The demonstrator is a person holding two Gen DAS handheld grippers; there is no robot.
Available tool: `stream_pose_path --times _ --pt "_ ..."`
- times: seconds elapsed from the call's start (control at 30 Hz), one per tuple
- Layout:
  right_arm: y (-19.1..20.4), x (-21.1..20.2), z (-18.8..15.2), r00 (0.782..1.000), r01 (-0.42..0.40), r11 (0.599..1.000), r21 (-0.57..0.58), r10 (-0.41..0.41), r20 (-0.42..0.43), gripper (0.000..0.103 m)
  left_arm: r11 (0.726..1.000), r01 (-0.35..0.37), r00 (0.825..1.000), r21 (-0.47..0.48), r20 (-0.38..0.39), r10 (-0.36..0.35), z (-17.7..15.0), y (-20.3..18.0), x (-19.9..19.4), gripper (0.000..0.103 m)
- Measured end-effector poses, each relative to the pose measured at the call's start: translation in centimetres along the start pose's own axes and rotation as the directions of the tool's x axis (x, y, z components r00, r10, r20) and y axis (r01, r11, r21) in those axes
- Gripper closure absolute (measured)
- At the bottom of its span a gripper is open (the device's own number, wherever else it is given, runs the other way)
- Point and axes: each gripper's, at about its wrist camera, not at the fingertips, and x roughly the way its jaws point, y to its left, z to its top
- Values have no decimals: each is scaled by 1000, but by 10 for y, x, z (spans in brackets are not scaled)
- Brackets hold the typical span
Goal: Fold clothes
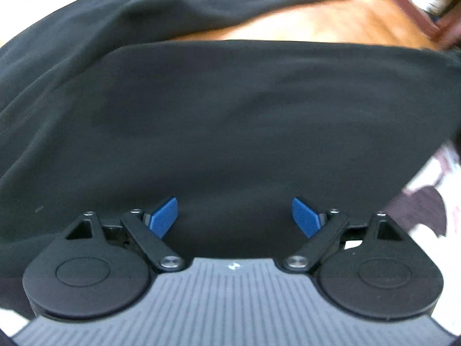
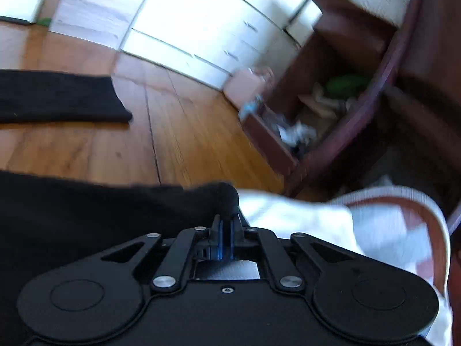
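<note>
black fabric is filling most of the left wrist view: a black garment (image 1: 230, 121) is lying spread over a wooden floor (image 1: 331, 23), with a folded upper layer forming a smooth curved edge across the middle and a long strip of the same cloth reaching away toward the top of the frame. the left gripper (image 1: 234, 216) is hovering over the near part of this cloth with its jaws standing wide apart, and nothing is sitting between the blue pads (image 1: 164, 216). whether the pads are touching the cloth below is not clear.

in the right wrist view, the right gripper (image 2: 226, 235) is showing its jaws pressed close together, and a bunched corner of the black garment (image 2: 224, 196) is sitting right at the fingertips, so it is pinching that corner. the cloth is running leftward from there, covering the lower left of the frame. further off, a separate strip of the garment is lying flat on the wooden floor (image 2: 187, 132). just beside the gripper on the right, a white cloth (image 2: 302, 216) is lying, blurred. beyond it a dark red open drawer (image 2: 317, 101) holding mixed blurry items is standing near white cabinets (image 2: 201, 28).
</note>
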Motion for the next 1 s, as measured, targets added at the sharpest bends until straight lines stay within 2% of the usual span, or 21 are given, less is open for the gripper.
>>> stream_pose_path --times 0.1,0.2,0.23,0.3,0.33,0.4,0.43,0.47,0.5,0.53,0.6,0.67,0.7,0.73,0.77,0.8,0.83,0.9,0.97,1.0 --pt "-23 -22 24 998 -25 998 51 22 64 100 993 -74 997 -94 -16 72 0 30 -2 16" --pt "-28 -18 24 999 18 1000 11 -19 48 100 979 -138 990 -151 -35 135 -4 56 -11 16" --pt "-28 -10 19 999 33 999 -14 -33 13 101 976 -161 987 -149 -46 156 -9 59 -16 16" --pt "-28 -9 4 999 45 997 -59 -47 -23 101 974 -173 985 -147 -2 175 -21 70 -38 16" --pt "-25 -13 0 998 56 994 -96 -57 -12 101 973 -178 983 -146 21 183 -27 75 -50 16" --pt "-21 -16 -5 997 73 988 -138 -74 -4 100 950 -221 973 -219 22 231 -39 97 -59 14" --pt "-23 -12 -6 996 82 989 -125 -86 -26 92 936 -242 967 -257 21 256 -44 108 -63 13" --pt "-23 -7 -5 993 100 989 -112 -107 -58 79 919 -263 960 -294 18 280 -50 119 -67 13" --pt "-25 -6 -3 987 134 986 -95 -141 -70 76 894 -296 951 -337 -22 307 -51 130 -63 13" --pt "-28 -4 -1 981 170 982 -78 -176 -82 75 870 -317 945 -377 -44 325 -54 141 -61 13" --pt "-36 -14 9 980 176 984 3 -174 -100 75 830 -336 938 -444 -77 339 -59 159 -57 13" --pt "-5 -35 16 994 -9 1000 -23 6 -109 72 818 -316 944 -480 -69 323 -59 162 -58 13" --pt "11 -46 19 988 -102 994 -36 97 -116 69 822 -312 944 -477 -58 325 -58 160 -60 13" --pt "27 -56 22 974 -195 980 -49 188 -124 67 825 -309 944 -472 -46 327 -56 158 -62 13" --pt "43 -66 25 952 -286 956 -60 276 -132 63 823 -329 936 -463 -43 350 -57 155 -66 13" --pt "59 -77 29 921 -374 925 -71 362 -142 60 819 -351 926 -454 -41 375 -57 152 -69 13" --pt "75 -87 32 883 -460 884 -81 445 -153 51 802 -399 904 -445 -46 425 -60 151 -74 13" --pt "106 -108 38 783 -617 781 -97 597 -177 47 757 -497 846 -425 -42 531 -61 155 -81 13" --pt "138 -129 45 656 -753 649 -108 727 -203 47 714 -532 814 -455 -46 578 -65 167 -89 12" --pt "154 -140 48 584 -811 575 -112 782 -217 47 694 -525 814 -493 -55 578 -70 178 -95 11"
